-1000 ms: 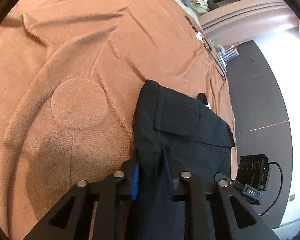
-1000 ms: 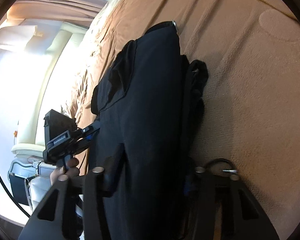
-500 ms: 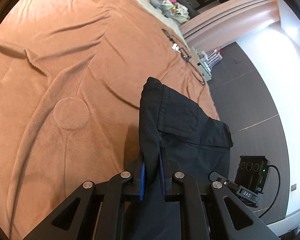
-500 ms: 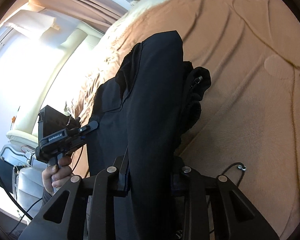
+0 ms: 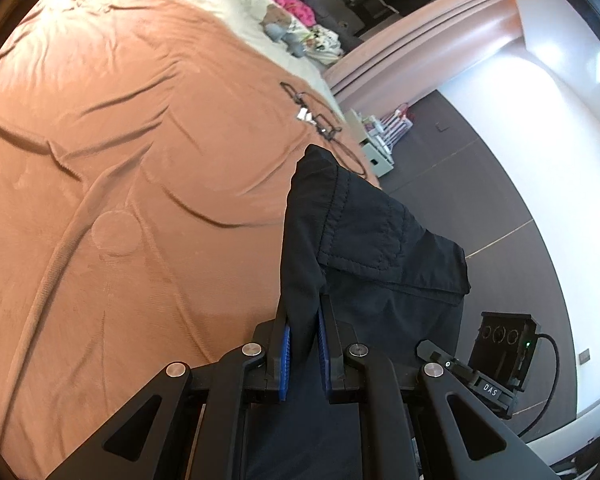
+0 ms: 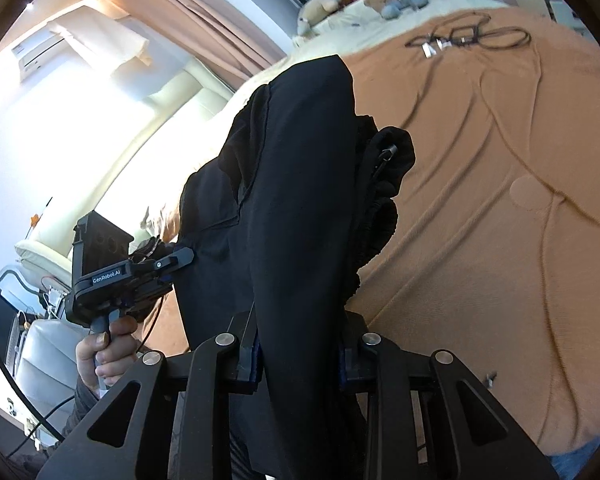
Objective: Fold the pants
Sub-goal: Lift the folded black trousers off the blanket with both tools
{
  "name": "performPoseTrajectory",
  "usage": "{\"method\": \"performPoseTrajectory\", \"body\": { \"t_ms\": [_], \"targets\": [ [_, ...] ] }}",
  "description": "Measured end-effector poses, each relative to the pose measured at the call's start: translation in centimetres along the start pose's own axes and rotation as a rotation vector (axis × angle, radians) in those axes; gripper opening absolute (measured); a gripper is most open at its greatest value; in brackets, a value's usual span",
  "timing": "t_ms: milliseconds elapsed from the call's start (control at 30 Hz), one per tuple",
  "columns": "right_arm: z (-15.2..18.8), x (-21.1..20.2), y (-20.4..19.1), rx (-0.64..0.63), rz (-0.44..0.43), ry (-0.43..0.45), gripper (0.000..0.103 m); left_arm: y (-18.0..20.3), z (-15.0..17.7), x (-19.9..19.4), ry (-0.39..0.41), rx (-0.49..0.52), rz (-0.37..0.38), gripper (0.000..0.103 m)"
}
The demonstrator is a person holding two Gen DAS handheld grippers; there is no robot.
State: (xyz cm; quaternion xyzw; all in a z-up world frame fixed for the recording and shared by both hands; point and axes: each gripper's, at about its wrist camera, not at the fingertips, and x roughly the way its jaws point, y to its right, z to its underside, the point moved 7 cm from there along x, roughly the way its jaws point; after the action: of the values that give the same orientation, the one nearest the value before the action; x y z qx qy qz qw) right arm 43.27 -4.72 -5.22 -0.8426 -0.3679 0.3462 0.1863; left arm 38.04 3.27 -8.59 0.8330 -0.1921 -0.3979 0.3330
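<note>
The black pants hang above the brown bedspread, held up between the two tongs rather than lying flat. In the left wrist view the left gripper is clenched on a bunched fold of the fabric, the blue pads pressing either side of it, and the cloth runs up toward twelve o'clock and spreads to three o'clock, where a pocket flap shows. In the right wrist view the right gripper is likewise clamped on a thick band of the pants, which fills the middle of the picture from six to twelve o'clock; a gathered, elastic-looking edge bulges out at two o'clock. The person's hand with the other tool sits at eight o'clock.

The main risk appears to be the grip: each tong holds a wad of several layers, and if only the outer layer is truly pinched, the inner ones may slide out and the fold would fall apart as it is laid down. The bunched edge could also land crumpled beneath the rest. A loose cable lies on the bedspread near one o'clock in the left view, and the pants may drape over or snag it if set down that far.
</note>
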Motion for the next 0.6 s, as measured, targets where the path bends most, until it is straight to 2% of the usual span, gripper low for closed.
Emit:
{"method": "performPoseTrajectory", "body": {
  "t_ms": [333,600],
  "targets": [
    [1.1,-7.8,-1.1,-0.074,0.040,0.079,0.024,5.7,1.5,-2.1,0.030,0.070,0.043,0.012],
    [1.3,-10.6,-1.6,-0.101,0.055,0.109,0.023,8.8,2.9,-3.0,0.044,0.102,0.067,0.012]
  ]
}}
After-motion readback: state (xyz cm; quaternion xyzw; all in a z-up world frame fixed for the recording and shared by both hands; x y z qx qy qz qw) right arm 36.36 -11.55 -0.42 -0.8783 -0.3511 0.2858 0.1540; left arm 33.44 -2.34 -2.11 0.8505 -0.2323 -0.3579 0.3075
